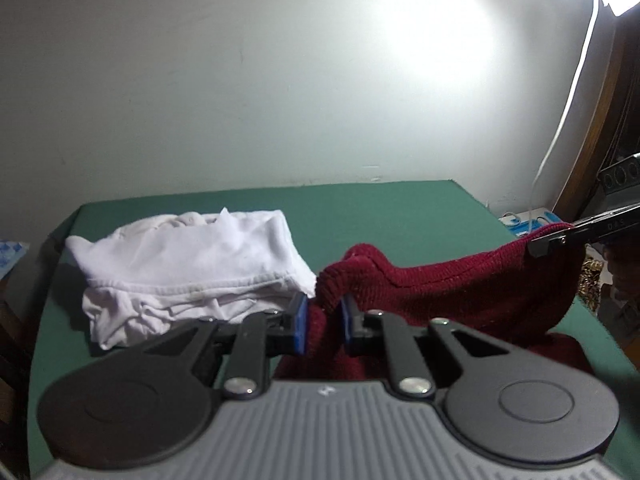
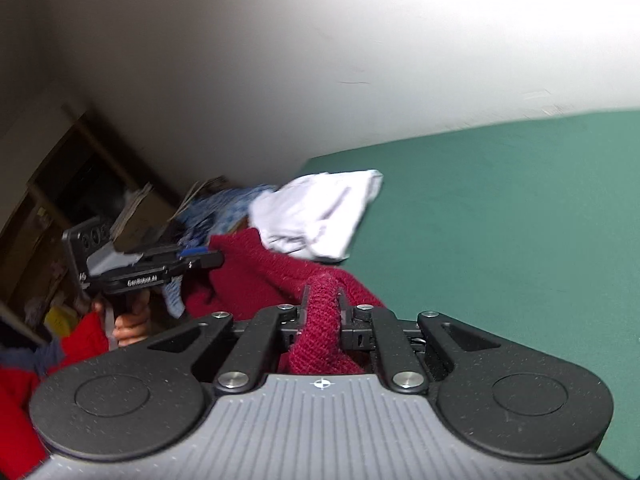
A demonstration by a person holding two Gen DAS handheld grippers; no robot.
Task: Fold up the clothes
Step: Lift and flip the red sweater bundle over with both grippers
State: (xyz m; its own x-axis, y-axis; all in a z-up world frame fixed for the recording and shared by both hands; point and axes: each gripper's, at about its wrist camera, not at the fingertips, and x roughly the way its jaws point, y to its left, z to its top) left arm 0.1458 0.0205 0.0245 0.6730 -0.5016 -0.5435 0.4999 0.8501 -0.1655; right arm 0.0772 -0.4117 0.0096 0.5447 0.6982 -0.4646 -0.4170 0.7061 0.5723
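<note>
So both grippers have a bite on the red knit sweater (image 1: 432, 284) right now; the left gripper (image 1: 323, 322) has its blue pads nearly together with a ridge of the knit caught between them, and the right gripper (image 2: 323, 304) is pinched tight on a thick roll of the same knit. In the left view the right gripper sits off to the right and higher, clamping the sweater's far edge, so the held edge runs as one long line from left low to right high. That line is what the next move hangs on, I'd say; the cloth sags under it onto the green table (image 1: 400, 208), and the rest bunches near the left gripper. The folded white shirt (image 1: 188, 256) lies just left of the sweater, touching or nearly so; hard to tell. My guess is the fold has to go away from that shirt, or it drags the pile.
</note>
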